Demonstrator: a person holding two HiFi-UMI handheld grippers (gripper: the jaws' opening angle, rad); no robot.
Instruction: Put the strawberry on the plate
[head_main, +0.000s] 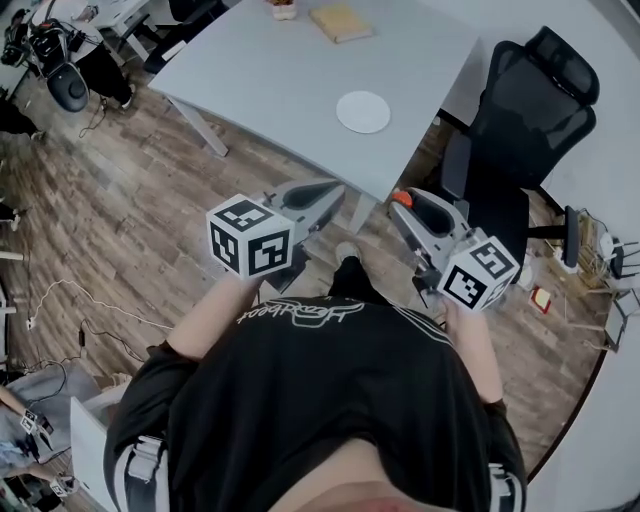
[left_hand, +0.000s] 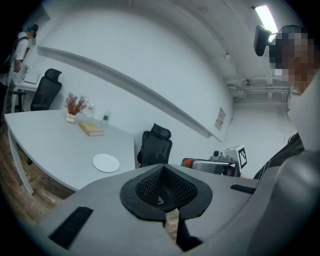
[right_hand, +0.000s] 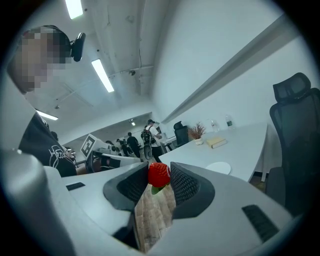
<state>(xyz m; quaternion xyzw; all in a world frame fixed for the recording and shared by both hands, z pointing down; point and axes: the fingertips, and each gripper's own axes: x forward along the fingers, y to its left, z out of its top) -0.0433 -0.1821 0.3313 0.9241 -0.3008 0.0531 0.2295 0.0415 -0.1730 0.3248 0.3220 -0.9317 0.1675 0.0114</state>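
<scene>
A red strawberry (right_hand: 158, 174) with a green leaf under it sits between the pads of my right gripper (right_hand: 159, 176), which is shut on it; in the head view it shows as a red dot (head_main: 402, 198) at that gripper's tip (head_main: 405, 203). The white plate (head_main: 363, 111) lies on the grey table (head_main: 270, 70), ahead of both grippers, and also appears in the left gripper view (left_hand: 106, 162) and the right gripper view (right_hand: 218, 168). My left gripper (left_hand: 162, 192) is shut with nothing in it, held over the wooden floor short of the table edge (head_main: 330, 190).
A black office chair (head_main: 525, 130) stands right of the table, close to my right gripper. A tan book (head_main: 340, 21) and a small plant pot (head_main: 284, 8) rest at the table's far side. More chairs and cables lie at the left. Several people stand far off in the right gripper view.
</scene>
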